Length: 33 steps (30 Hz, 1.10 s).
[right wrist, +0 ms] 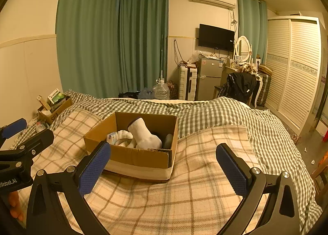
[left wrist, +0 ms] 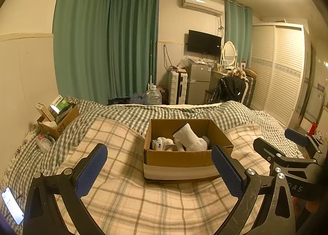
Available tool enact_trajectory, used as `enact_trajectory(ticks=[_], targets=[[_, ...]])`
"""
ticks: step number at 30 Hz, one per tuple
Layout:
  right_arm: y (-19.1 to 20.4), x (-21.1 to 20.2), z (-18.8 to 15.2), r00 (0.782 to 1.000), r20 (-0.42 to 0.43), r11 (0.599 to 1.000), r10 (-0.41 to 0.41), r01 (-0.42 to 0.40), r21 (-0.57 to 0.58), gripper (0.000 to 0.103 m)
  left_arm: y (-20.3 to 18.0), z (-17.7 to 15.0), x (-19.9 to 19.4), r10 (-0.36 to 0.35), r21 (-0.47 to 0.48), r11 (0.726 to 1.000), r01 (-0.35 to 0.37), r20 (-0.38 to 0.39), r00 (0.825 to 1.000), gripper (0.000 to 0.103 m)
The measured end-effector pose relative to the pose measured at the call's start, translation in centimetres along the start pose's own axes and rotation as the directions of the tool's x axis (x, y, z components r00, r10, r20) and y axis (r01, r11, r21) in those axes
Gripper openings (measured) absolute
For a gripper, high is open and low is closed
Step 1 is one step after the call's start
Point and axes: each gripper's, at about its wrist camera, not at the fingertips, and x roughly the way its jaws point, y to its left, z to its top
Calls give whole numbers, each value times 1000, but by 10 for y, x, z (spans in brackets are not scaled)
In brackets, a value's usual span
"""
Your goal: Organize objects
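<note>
An open cardboard box (left wrist: 180,158) sits on the plaid blanket on the bed; it also shows in the right wrist view (right wrist: 139,157). Inside lie a white sock (left wrist: 190,138) (right wrist: 143,134), more white rolled items and a small packet (right wrist: 111,137). My left gripper (left wrist: 162,168) is open and empty, just in front of the box. My right gripper (right wrist: 164,166) is open and empty, in front of the box's right corner. The right gripper shows at the right edge of the left wrist view (left wrist: 287,142), the left gripper at the left edge of the right wrist view (right wrist: 26,132).
A second cardboard box (left wrist: 59,118) with packets stands at the bed's far left by the wall, a plastic bottle (left wrist: 44,142) beside it. A lit phone (left wrist: 12,204) lies at the near left. Beyond the bed are a water jug (left wrist: 153,95), suitcase, fridge, chair and wardrobe.
</note>
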Motion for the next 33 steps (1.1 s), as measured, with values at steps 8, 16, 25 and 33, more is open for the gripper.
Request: enact_trajectory(ticks=[8, 16, 25, 33], targets=[[-1, 0, 0, 1000, -3, 1000, 3, -3, 7, 103, -2, 1, 0, 0, 5, 1000, 0, -2, 1000, 103], [-1, 1, -1, 1000, -8, 1000, 3, -2, 9, 103, 0, 2, 0, 9, -1, 1000, -9, 3, 1000, 103], [-1, 2, -2, 1000, -11, 1000, 5, -4, 9, 103, 2, 1, 3, 32, -2, 999, -32, -10, 999, 103], [1, 2, -3, 1000, -15, 1000, 3, -3, 8, 103, 3, 1, 1, 36, 0, 999, -36, -1, 999, 103]])
